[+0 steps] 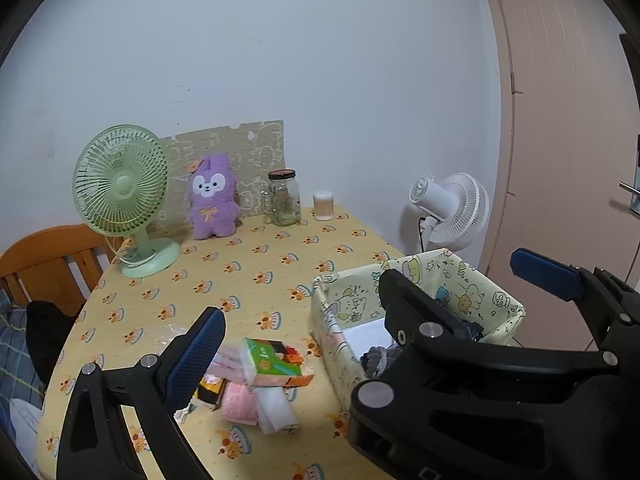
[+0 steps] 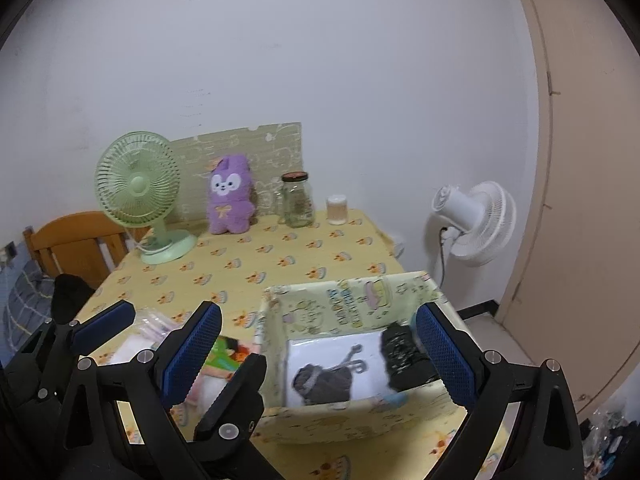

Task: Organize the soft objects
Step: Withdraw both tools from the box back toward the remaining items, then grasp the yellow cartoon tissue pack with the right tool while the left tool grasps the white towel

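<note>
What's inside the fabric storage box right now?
Inside the fabric storage box: a dark grey garment with drawstrings and a black bundle on its white bottom. The near wall hides the front strip.

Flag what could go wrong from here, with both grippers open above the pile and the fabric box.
1. The two grippers crowd each other: in the left wrist view the right gripper hangs over the fabric box, so a reach by the left gripper could collide with it.
2. The tissue pack lies on top of the pink cloth; grabbing one may drag the other.
3. The box wall looks soft and could fold if bumped.
</note>
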Available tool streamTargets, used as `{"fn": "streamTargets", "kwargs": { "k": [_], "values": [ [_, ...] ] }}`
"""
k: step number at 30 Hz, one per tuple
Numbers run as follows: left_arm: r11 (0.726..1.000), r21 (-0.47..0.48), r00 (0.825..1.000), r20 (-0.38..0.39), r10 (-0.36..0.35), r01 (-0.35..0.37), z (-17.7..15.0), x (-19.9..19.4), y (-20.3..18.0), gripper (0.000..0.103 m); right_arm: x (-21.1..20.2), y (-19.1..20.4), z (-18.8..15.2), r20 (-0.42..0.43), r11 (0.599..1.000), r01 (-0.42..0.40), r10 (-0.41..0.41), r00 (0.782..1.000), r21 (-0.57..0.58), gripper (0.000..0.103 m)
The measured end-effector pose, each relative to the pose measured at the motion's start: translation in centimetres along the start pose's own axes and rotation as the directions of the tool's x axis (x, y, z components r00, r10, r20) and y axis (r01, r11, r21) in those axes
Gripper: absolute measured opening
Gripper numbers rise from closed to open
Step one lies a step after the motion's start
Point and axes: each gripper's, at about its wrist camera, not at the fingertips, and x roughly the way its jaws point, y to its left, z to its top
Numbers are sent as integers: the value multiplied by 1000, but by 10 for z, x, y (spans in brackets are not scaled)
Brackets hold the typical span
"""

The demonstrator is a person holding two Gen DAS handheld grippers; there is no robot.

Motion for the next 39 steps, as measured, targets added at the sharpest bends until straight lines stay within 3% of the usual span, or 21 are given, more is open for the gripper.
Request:
{"fn": "streamTargets", "kwargs": {
  "k": [20,39],
  "values": [
    [997,-25,998,12,66,-66,-22,-17,38,94,-4,47,-16,10,998,-65,65,998,-20,99],
    [985,-84,985,-92,146,-154,-64,-2,88,91,34,98,-49,-85,987,-154,149,985,-54,93]
  ]
}}
